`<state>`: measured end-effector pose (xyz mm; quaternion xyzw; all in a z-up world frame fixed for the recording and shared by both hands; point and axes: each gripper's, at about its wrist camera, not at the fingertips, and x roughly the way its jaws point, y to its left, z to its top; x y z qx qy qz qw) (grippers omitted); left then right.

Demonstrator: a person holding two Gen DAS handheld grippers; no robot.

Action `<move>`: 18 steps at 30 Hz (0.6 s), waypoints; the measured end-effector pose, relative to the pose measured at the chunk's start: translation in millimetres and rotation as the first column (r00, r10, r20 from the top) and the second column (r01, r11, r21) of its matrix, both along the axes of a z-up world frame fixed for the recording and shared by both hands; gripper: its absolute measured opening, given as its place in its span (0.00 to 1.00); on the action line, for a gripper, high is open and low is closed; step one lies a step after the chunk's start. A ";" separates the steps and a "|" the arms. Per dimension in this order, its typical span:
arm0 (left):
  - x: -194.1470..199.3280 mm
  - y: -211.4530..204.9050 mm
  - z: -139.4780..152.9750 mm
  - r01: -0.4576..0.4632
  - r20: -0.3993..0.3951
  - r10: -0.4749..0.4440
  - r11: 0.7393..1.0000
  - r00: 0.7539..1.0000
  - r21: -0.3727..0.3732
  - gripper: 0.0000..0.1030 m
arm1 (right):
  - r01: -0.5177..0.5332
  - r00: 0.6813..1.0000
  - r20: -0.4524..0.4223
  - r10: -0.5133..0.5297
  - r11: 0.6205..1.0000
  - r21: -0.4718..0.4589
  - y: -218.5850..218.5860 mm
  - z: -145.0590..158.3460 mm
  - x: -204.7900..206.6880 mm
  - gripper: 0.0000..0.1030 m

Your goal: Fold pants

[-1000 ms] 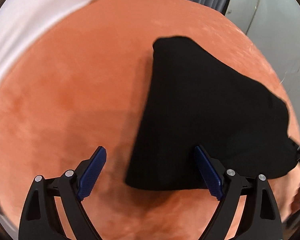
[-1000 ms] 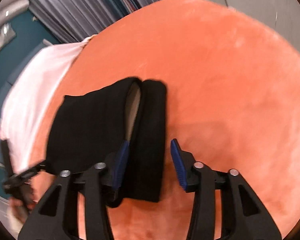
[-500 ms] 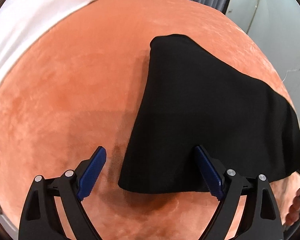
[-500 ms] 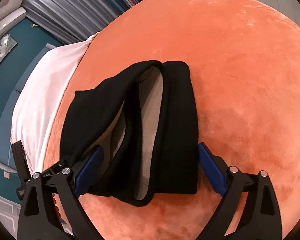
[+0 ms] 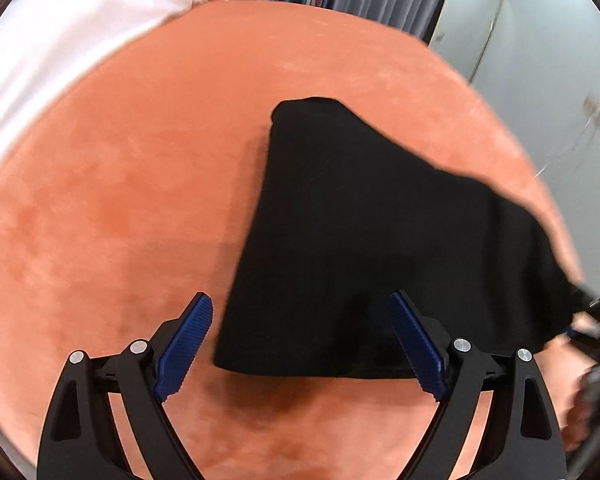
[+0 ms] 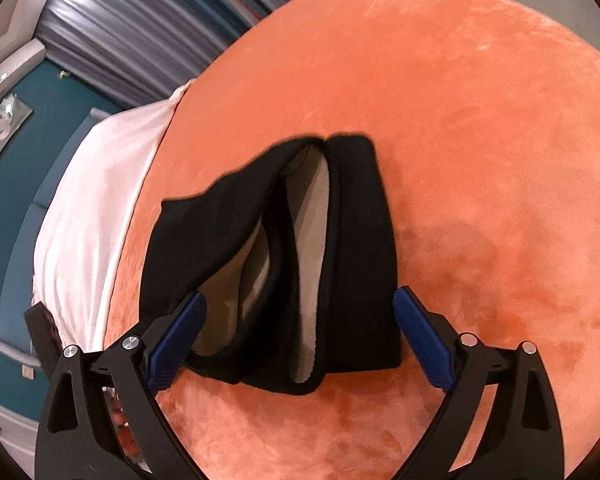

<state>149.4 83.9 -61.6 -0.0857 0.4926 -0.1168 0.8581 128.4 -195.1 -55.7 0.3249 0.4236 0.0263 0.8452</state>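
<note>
Right wrist view: folded black pants (image 6: pixel 352 240) on orange bed cover (image 6: pixel 500 120), open layered end toward camera, long axis running away from right gripper (image 6: pixel 300 340). Fingers (image 6: pixel 424 340) spread wide either side of near end, gripping nothing. Left wrist view: left gripper (image 5: pixel 300 344) wide open, empty, over near left corner; bundle extends away and right. Right hand better aligned, by judgement.
</note>
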 end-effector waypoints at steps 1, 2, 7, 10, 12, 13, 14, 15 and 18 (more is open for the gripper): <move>3.1 6.3 -1.8 -0.011 -0.020 0.010 0.999 1.000 -0.045 0.85 | 0.010 1.000 0.008 -0.010 1.000 -0.022 1.2 3.0 -1.4 0.90; 7.1 11.8 -5.8 -0.026 -0.043 0.023 0.997 0.999 -0.074 0.85 | 0.006 1.000 0.007 -0.005 0.998 -0.060 5.7 4.9 -0.3 0.91; 25.0 15.6 -36.1 -0.054 -0.136 0.039 0.993 0.990 -0.105 0.85 | -0.051 0.997 -0.065 0.037 0.971 -0.233 28.1 -10.4 16.2 0.95; 25.0 8.8 -42.3 -0.033 -0.125 0.017 0.992 0.992 -0.122 0.86 | -0.079 0.991 -0.120 0.063 0.987 -0.139 19.9 -39.7 25.3 0.95; 27.1 -4.0 -44.3 0.031 -0.119 -0.046 0.991 0.992 -0.127 0.85 | -0.087 0.994 -0.065 0.082 0.993 -0.084 13.3 -44.1 22.5 0.70; 29.0 -7.5 -45.8 0.046 -0.111 -0.059 0.992 0.992 -0.118 0.76 | -0.103 0.993 -0.056 0.101 0.994 -0.040 11.8 -45.5 23.1 0.55; 30.1 -9.7 -45.3 0.070 -0.098 -0.083 0.989 0.992 -0.127 0.68 | -0.089 0.995 -0.052 0.088 0.996 -0.018 7.4 -43.1 22.1 0.40; 30.1 -9.9 -43.2 0.082 -0.096 -0.097 0.985 0.991 -0.153 0.47 | -0.106 0.994 -0.042 0.105 0.994 -0.026 7.7 -38.5 22.4 0.33; 32.1 -7.8 -27.9 0.089 -0.083 -0.110 0.971 0.990 -0.222 0.31 | -0.134 0.991 0.000 0.135 0.990 -0.047 11.1 -21.8 21.5 0.26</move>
